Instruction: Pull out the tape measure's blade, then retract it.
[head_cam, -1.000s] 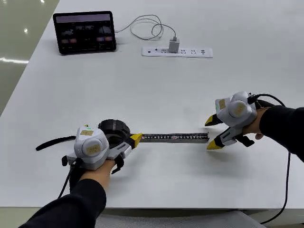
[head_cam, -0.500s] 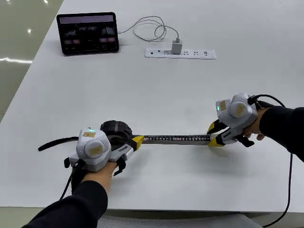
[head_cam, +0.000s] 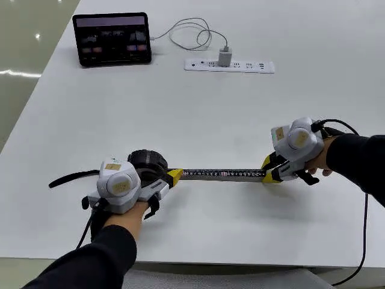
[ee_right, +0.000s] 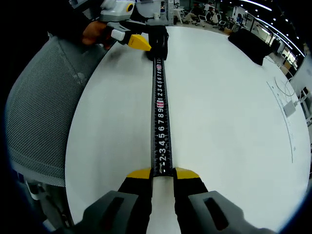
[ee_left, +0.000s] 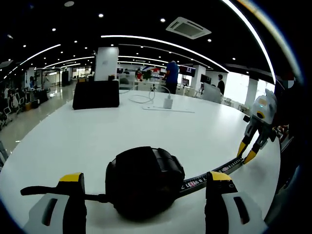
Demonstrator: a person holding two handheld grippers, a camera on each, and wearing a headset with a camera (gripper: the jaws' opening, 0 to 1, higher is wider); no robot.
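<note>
The black tape measure case [head_cam: 147, 164] lies on the white table [head_cam: 198, 114] at the near left. My left gripper [head_cam: 159, 180] stands open with its jaws either side of the case [ee_left: 145, 183], a small gap showing on both sides. The blade [head_cam: 219, 174] runs out to the right, flat on the table. My right gripper [head_cam: 267, 174] is shut on the blade's end [ee_right: 162, 168]. In the right gripper view the numbered blade [ee_right: 160, 107] leads back to the case [ee_right: 158, 36] and the left gripper [ee_right: 139, 43].
A dark tablet [head_cam: 112, 38] stands at the far left. A white power strip [head_cam: 229, 65] with a charger and looped cable [head_cam: 186, 33] lies at the back. The case's black strap [head_cam: 72, 177] trails left. The table's near edge runs just below my hands.
My right gripper, open beside the blade's end a second ago, has closed on that end. The left gripper and the case have stayed put.
</note>
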